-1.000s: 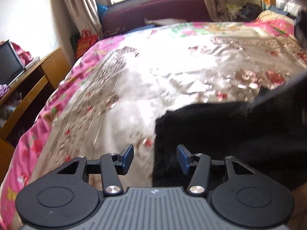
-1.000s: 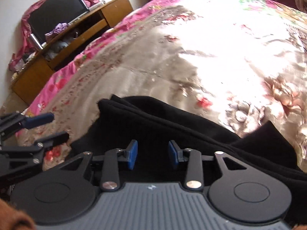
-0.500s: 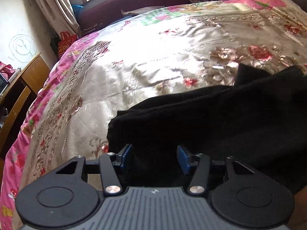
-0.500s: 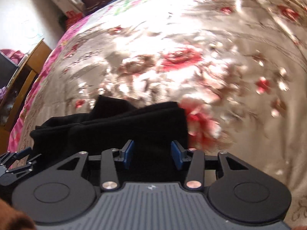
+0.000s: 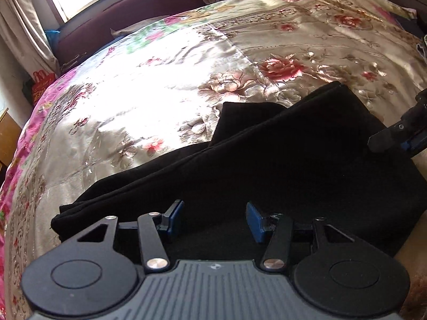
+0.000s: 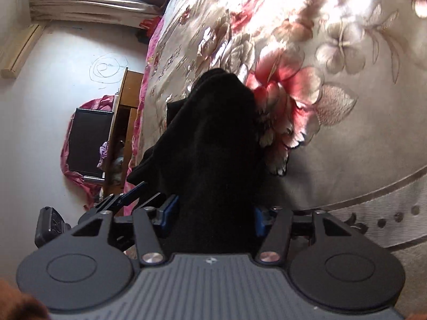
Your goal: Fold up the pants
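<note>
— Where are the pants [image 5: 280, 165] now?

— On the bed, on the flowered bedspread [image 5: 160, 85], in a dark, partly folded pile. One flap sticks out from under the top layer, on the far side from the left gripper [image 5: 214, 220].

— Is the left gripper holding them?

— No, I think not. Its two blue fingers [image 5: 174, 220] are spread wide, and the black cloth lies below and between them, flat. Nothing is pinched. It hovers just over the near edge, probably to choose where to take the cloth.

— And the right gripper [image 6: 212, 217]?

— This one is turned on its side. The cloth fills all the space between its jaws and runs forward from there in a thick ridge, touching both blue pads. The jaws are wide, so I judge that it takes a thick bunch of several layers. Whether it presses firmly, I cannot tell.

— Why hold it like this?

— My guess: the right end must be lifted and carried over to make the next fold, and the left end stays down as an anchor.

— What could go wrong?

— The bedspread looks shiny and slippery, so the pile may slide when one end is pulled.
</note>
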{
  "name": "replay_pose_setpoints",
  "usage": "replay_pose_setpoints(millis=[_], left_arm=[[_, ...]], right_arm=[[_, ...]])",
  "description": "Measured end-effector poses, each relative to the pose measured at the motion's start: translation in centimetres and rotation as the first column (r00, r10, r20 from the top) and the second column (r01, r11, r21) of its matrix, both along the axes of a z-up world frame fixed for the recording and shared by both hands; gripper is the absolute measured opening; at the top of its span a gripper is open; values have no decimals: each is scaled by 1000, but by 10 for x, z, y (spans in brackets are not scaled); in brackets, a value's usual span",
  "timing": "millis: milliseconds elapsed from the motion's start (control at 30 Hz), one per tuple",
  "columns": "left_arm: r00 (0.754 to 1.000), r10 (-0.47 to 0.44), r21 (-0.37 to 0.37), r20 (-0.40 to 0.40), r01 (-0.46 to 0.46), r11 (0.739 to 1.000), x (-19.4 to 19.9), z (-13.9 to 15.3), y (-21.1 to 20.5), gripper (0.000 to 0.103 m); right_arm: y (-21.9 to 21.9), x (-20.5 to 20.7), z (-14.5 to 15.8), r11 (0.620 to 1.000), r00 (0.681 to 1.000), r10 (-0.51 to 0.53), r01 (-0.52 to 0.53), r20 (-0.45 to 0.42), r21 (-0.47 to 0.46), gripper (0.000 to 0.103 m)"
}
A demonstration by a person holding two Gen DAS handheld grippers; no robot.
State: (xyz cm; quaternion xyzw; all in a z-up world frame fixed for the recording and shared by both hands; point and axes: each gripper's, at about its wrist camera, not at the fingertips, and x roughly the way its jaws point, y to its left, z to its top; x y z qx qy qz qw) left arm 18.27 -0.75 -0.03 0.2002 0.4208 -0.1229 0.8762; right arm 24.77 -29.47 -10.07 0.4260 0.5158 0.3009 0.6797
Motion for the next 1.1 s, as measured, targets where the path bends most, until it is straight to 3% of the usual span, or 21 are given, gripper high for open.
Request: replay_pose_setpoints(millis=[100, 167, 233, 300, 433, 567, 700, 800, 967, 1100], left_arm=[[1000, -1, 19, -4, 1, 1000, 4, -9, -8, 65], [1000, 6, 34, -16, -5, 999, 7, -16, -9, 65], [999, 14, 46, -30, -13, 999, 9, -21, -12, 65], [1000, -4, 61, -23, 6, 998, 5, -18, -24, 64], [993, -114, 31, -3, 114, 993, -13, -13, -70, 64], [982, -187, -97, -28, 183, 978, -16, -16, -115, 66], [984, -179, -134, 11, 179, 975, -11, -12, -134, 66], [992, -129, -130, -15, 126, 984, -2, -15, -125, 67], [996, -88, -132, -13, 86, 988, 0, -16, -102, 67], [999, -36, -176, -8, 34, 984, 2, -3, -65, 67]], right_arm=[[12, 18, -20, 997, 998, -50, 52, -33, 55, 37], [18, 19, -16, 995, 995, -88, 89, -41, 40, 24], [14, 15, -9, 990, 989, -112, 119, -95, 72, 18], [2, 5, -1, 977, 980, -146, 163, -133, 134, 17], [-41, -17, 22, 965, 960, -234, 248, -153, 81, 16], [-100, -35, 33, 927, 909, -373, 359, -187, -106, 17], [-112, -42, 72, 901, 905, -408, 376, -124, -217, 17], [-95, -35, 103, 903, 921, -380, 349, -86, -250, 18], [-11, -11, 151, 896, 973, -230, 214, 7, -389, 24], [57, -2, 162, 870, 988, -151, 153, 42, -468, 26]])
